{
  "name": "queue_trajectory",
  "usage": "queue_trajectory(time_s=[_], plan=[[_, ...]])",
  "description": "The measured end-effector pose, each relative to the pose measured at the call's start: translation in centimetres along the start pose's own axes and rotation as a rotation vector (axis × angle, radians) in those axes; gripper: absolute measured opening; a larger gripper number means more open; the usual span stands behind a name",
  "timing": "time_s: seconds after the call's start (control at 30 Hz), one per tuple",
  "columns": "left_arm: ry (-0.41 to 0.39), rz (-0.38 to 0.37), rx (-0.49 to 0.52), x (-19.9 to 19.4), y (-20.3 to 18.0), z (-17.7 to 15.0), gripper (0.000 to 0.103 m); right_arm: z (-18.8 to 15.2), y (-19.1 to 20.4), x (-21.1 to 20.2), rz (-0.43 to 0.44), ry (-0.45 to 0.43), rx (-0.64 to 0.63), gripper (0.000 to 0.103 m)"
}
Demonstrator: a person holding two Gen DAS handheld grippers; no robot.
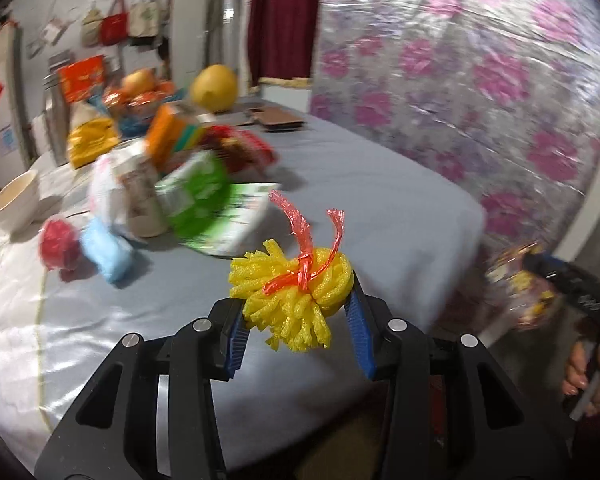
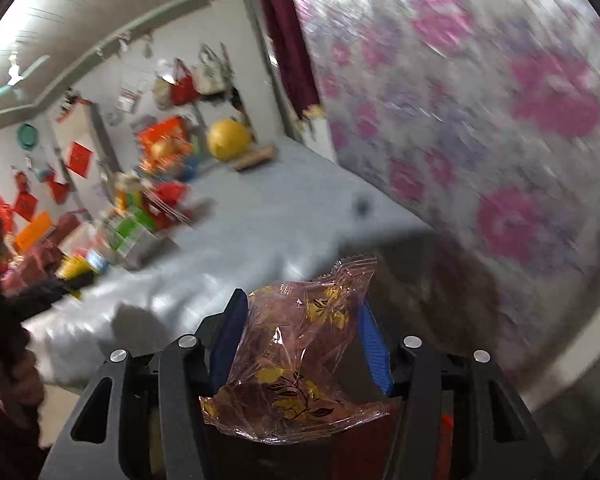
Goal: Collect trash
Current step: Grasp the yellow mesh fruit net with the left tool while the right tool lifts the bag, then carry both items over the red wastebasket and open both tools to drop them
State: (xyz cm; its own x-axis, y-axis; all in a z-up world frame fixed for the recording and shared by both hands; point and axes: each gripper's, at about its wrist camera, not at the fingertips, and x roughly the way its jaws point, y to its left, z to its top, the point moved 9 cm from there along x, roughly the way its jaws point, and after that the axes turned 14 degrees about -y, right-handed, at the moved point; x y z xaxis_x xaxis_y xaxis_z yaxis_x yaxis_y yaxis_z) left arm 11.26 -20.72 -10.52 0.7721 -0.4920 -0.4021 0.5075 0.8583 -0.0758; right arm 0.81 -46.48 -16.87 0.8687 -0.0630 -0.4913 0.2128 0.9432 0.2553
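Observation:
My left gripper [image 1: 296, 296] is shut on a yellow foam fruit net [image 1: 288, 304] tied with a red plastic strip, held just above the grey tablecloth [image 1: 360, 184]. My right gripper [image 2: 302, 304] is shut on a crumpled clear pinkish wrapper [image 2: 296, 360] printed with yellow flowers, past the table's near corner. The left wrist view also catches that wrapper [image 1: 520, 292], blurred at the far right below the table edge, with a hand [image 1: 588, 376] under it. Both views are motion-blurred.
On the table lie a green-and-white carton [image 1: 208, 204], a white bag [image 1: 120, 188], a blue packet [image 1: 106, 252], a red wad [image 1: 58, 248], a white bowl [image 1: 14, 200], an orange box [image 1: 168, 132] and a yellow pomelo [image 1: 214, 88]. A floral plastic-covered surface [image 1: 480, 80] rises on the right.

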Motion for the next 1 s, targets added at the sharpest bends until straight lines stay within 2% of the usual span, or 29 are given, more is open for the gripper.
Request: queue_trajectory(time_s=[0.13,0.27,0.37,0.4,0.47,0.53,0.6,0.67,0.77,0.9,0.93,1.0], plan=[[0.016,-0.071,0.034,0.0,-3.9,-0.6,0.044,-4.9,-4.5,1.8,-0.077,0.125,0.017,0.055],[0.047,-0.136,0.081,0.6,-7.6,-1.7,0.044,-11.8,-8.4,4.6,-0.175,0.296,-0.002,0.058],[0.084,-0.189,0.11,1.2,-10.2,-2.7,0.044,-17.4,-10.6,6.2,-0.199,0.45,0.064,0.075],[0.098,-0.204,0.124,1.4,-11.1,-3.2,0.044,-18.0,-11.0,6.2,-0.205,0.464,0.079,0.075],[0.124,-0.23,0.156,1.9,-12.8,-4.1,0.044,-17.8,-11.5,6.0,-0.208,0.452,0.105,0.075],[0.148,-0.258,0.183,2.2,-14.4,-5.1,0.044,-15.6,-12.2,5.1,-0.219,0.386,0.122,0.079],[0.179,-0.301,0.21,2.8,-16.4,-6.2,0.045,-12.4,-13.4,3.5,-0.252,0.279,0.141,0.091],[0.205,-0.339,0.233,3.5,-18.2,-7.1,0.046,-9.8,-14.3,2.1,-0.275,0.194,0.165,0.095],[0.263,-0.405,0.257,4.7,-21.2,-8.9,0.046,-7.1,-15.8,0.7,-0.284,0.107,0.203,0.096],[0.355,-0.471,0.278,6.9,-24.9,-11.4,0.047,-4.8,-16.8,-0.6,-0.291,0.037,0.22,0.096],[0.367,-0.471,0.295,7.5,-25.7,-12.0,0.049,-4.5,-16.9,-0.9,-0.291,0.025,0.223,0.096],[0.37,-0.455,0.314,8.2,-26.3,-12.5,0.063,-4.3,-17.5,-1.5,-0.286,0.005,0.231,0.096]])
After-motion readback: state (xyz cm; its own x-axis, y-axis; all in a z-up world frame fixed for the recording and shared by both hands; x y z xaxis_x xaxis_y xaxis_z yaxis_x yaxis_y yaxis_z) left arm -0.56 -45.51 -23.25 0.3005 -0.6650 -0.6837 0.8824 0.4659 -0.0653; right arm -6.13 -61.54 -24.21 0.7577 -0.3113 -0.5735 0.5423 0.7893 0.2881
